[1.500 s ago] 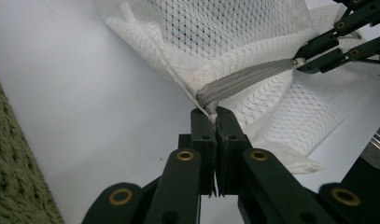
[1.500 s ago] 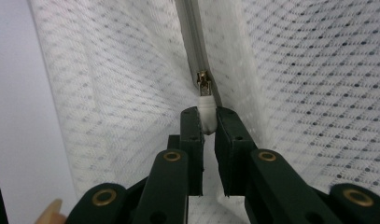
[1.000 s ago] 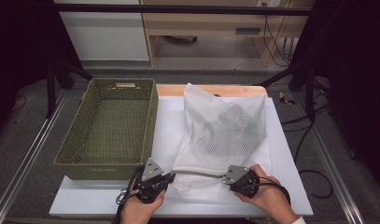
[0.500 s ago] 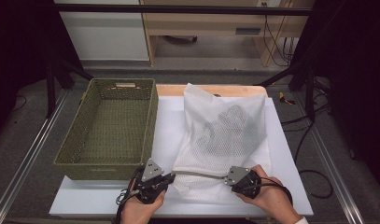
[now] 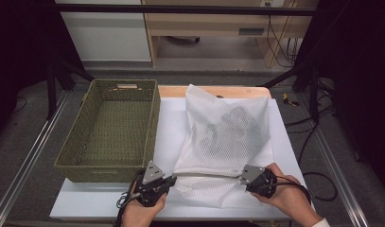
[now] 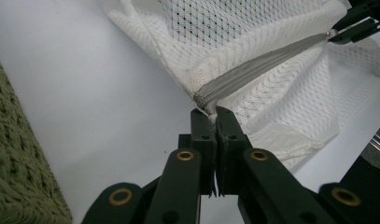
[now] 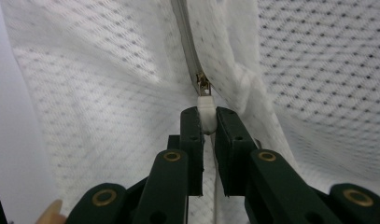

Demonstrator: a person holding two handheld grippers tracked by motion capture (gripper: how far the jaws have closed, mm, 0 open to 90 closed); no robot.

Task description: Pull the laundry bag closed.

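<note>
Left gripper (image 6: pixel 214 122): jaws closed tight on the end of the zipper (image 6: pixel 262 65), where the grey teeth meet the corner seam of the mesh bag (image 6: pixel 253 28); the cloth bunches right at the tips.
Right gripper (image 7: pixel 207 120): jaws narrow, pinching the white pull tab (image 7: pixel 206 112) between the pads; the metal slider (image 7: pixel 202 86) sits just beyond the tips.
Zipper line: taut between the two grippers, running from the left jaws straight across to the right ones along the bag's near edge.
Step in hand: judged as working the zipper, one gripper anchoring the end and the other drawing the slider along; the teeth between the grippers look closed, so this may be the start of opening or the end of closing, and I cannot tell which.
Next move calls for: a steady pull along the line of the teeth, the left grip holding firm so the mesh stays stretched and clear of the slider.
Bag body: beyond both jaws, lying flat on the white table (image 5: pixel 284 142), with a dark item dimly visible inside.
Basket (image 5: pixel 109 127): beyond and to the side of the left jaws, apart from the bag.
</note>
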